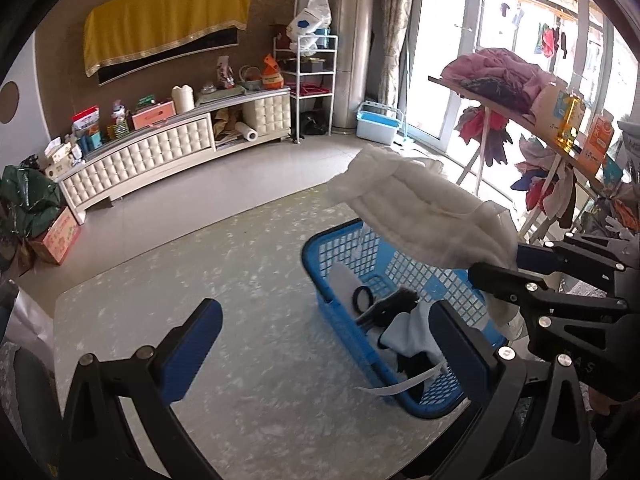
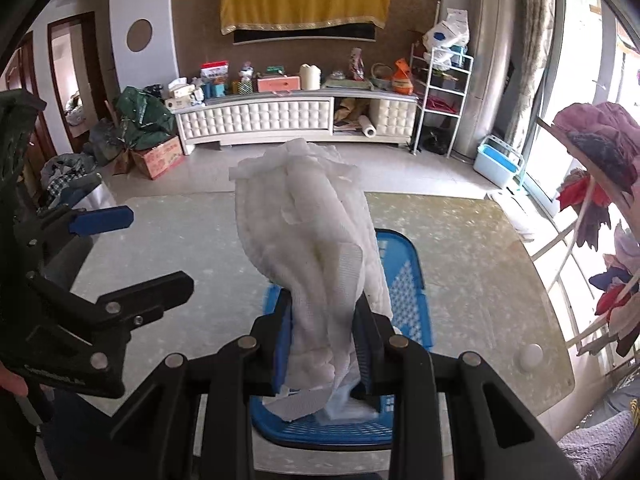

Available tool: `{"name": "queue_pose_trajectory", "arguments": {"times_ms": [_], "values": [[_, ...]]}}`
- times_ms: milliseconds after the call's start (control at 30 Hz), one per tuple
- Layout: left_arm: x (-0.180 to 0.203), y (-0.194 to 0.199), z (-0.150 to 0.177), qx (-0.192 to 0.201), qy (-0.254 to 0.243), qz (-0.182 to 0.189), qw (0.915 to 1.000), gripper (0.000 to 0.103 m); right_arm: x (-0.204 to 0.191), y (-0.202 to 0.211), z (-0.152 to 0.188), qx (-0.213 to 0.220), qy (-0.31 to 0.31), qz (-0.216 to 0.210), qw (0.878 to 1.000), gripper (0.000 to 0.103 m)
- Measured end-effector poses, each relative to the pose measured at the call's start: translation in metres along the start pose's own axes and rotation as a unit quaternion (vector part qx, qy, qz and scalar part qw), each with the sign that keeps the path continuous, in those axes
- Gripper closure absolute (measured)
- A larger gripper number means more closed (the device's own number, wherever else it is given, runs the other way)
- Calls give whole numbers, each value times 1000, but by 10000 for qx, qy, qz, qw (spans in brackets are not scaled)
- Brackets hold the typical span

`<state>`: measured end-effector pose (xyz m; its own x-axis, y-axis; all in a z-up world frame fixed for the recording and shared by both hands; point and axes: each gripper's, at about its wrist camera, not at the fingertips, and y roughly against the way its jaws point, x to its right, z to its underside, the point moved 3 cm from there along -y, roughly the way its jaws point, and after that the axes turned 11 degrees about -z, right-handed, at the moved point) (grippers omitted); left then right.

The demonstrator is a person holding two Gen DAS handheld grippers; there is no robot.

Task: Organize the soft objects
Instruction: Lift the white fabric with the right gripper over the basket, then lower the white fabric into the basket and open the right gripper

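Observation:
My right gripper is shut on a white quilted cloth and holds it in the air above a blue plastic basket. In the left wrist view the same cloth hangs over the basket, pinched by the right gripper at the right edge. The basket holds black and pale soft items. My left gripper is open and empty, low over the table to the left of the basket. It also shows in the right wrist view.
The basket stands on a speckled grey table. A drying rack with hanging clothes and a shelf with a pink bundle stand to the right. A white TV cabinet lines the far wall.

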<state>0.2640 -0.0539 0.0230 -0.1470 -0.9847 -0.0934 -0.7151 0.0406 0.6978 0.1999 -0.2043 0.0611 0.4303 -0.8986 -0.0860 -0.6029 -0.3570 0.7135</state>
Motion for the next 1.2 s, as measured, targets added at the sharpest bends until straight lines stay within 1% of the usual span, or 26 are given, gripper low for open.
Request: {"name": "queue_pose_trajectory", "arguments": {"times_ms": [200, 367, 433, 500, 600, 767, 1033, 1133, 1200], "values": [[19, -34, 0, -206, -107, 87, 9997, 0, 13, -24, 7, -232, -200, 31, 9995, 77], [31, -66, 5, -382, -247, 68, 9989, 0, 18, -51, 17, -529, -267, 114, 9982, 77], [34, -76, 8, -463, -284, 98, 9985, 0, 18, -64, 22, -689, -325, 58, 9971, 77], [35, -86, 11, -561, -303, 101, 9979, 0, 18, -72, 22, -762, -363, 37, 9964, 76], [35, -94, 14, -641, -316, 118, 9974, 0, 16, -84, 24, -905, -420, -44, 9950, 76], [34, -105, 19, -725, -324, 186, 9967, 0, 14, -101, 27, -1166, -443, -12, 9922, 76], [39, -118, 28, -870, -388, 206, 9952, 0, 17, -103, 30, -1283, -550, 4, 9902, 74], [40, -121, 28, -909, -387, 189, 9949, 0, 17, -103, 30, -1303, -554, 47, 9899, 71], [38, -122, 28, -911, -378, 197, 9949, 0, 12, -103, 31, -1320, -427, 160, 9902, 64]]}}
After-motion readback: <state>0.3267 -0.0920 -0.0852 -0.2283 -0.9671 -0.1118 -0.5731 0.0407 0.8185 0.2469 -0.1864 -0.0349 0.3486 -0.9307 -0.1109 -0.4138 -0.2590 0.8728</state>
